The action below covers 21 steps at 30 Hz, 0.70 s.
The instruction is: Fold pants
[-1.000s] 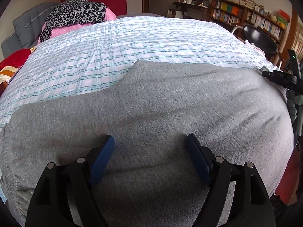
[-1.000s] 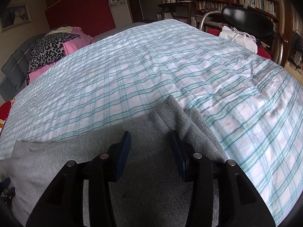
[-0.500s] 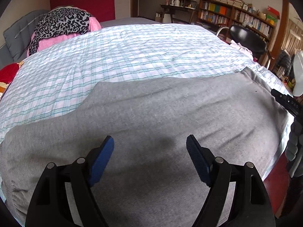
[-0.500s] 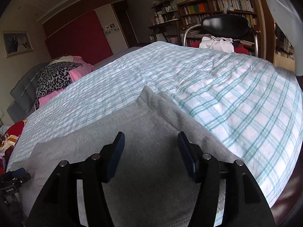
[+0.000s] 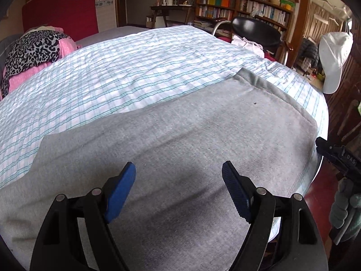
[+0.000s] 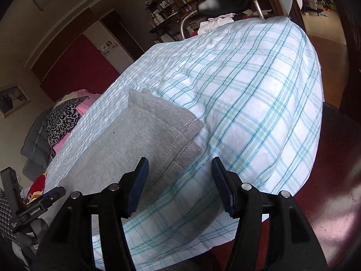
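Grey pants (image 5: 180,124) lie flat, folded lengthwise, on the plaid bed sheet (image 5: 135,67). My left gripper (image 5: 178,164) hovers open over the middle of the pants with nothing between its blue pads. In the right wrist view the leg hems (image 6: 158,122) end on the sheet (image 6: 259,90). My right gripper (image 6: 179,160) is open above the bed's near edge. Its left pad is over the hem's edge and its right pad is over bare sheet. The right gripper's body (image 5: 338,158) and a gloved hand (image 5: 345,205) show at the left view's right edge.
A pile of leopard-print and pink clothes (image 5: 33,49) sits at the far left of the bed. A black chair (image 5: 255,29) with white cloth and a bookshelf (image 5: 243,6) stand beyond the bed. A white cap (image 5: 334,61) hangs at right. Dark red floor (image 6: 334,180) borders the bed.
The right gripper's jaws widened, came off the hems and swung right with a roll. The left gripper drew back and rightward, so more of the pants shows.
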Each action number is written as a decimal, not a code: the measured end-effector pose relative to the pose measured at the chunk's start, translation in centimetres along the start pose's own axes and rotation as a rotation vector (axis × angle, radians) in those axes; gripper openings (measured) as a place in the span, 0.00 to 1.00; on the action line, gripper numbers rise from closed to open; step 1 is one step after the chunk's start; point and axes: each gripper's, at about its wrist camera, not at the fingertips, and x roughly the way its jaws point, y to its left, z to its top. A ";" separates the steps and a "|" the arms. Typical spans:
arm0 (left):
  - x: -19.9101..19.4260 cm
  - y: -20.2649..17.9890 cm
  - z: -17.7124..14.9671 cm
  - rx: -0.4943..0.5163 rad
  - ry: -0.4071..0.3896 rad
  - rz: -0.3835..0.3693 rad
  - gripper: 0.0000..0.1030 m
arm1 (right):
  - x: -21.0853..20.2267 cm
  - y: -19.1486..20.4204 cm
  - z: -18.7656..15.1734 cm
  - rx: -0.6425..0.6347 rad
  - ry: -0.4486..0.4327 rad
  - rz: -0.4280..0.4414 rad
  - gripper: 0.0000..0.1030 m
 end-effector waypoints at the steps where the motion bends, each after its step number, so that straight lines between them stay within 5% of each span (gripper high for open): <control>1: 0.1 -0.5 0.2 0.011 -0.001 -0.007 0.76 | 0.0 0.0 -0.2 0.009 -0.001 0.020 0.58; 12: 1.8 -3.6 1.0 0.041 0.026 -0.065 0.76 | 1.6 1.2 -2.1 0.056 -0.019 0.075 0.57; 18: 2.7 -4.6 1.3 0.058 0.041 -0.090 0.76 | 2.9 1.4 -0.5 0.104 -0.054 0.100 0.49; 21: 3.4 -4.5 1.3 0.049 0.058 -0.094 0.76 | 3.6 1.8 0.2 0.101 -0.066 0.085 0.36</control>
